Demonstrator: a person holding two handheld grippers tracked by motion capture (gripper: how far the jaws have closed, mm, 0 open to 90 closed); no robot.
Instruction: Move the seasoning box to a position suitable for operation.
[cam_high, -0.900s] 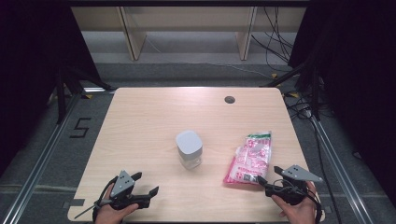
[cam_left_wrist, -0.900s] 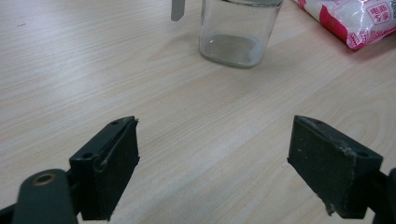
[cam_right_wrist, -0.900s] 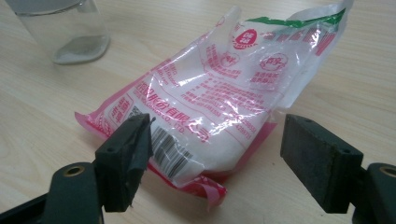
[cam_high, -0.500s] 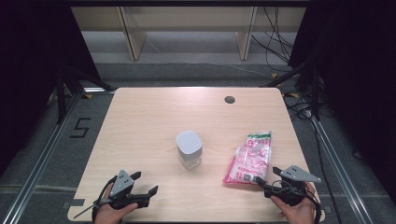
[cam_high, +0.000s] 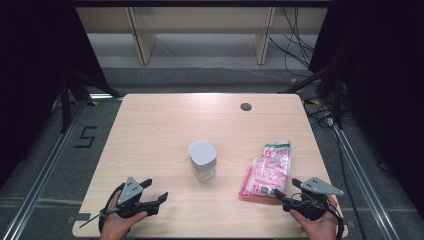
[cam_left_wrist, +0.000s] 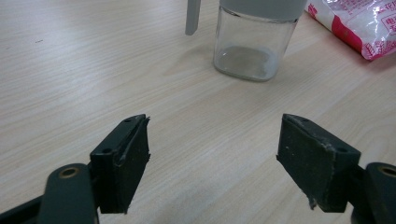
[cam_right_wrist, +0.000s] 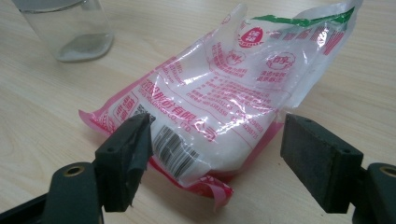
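Barely begun: right claw (cam_right_wrist: 215, 158) gapes at the pink bag (cam_right_wrist: 219, 98).
Left claw (cam_left_wrist: 212, 163) wide, empty; jar (cam_high: 202, 160) untouched on bench (cam_high: 150, 130).

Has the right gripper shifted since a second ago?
Yes, slightly. In the high view the right gripper has edged toward the near table edge, away from the pink bag, jaws open.
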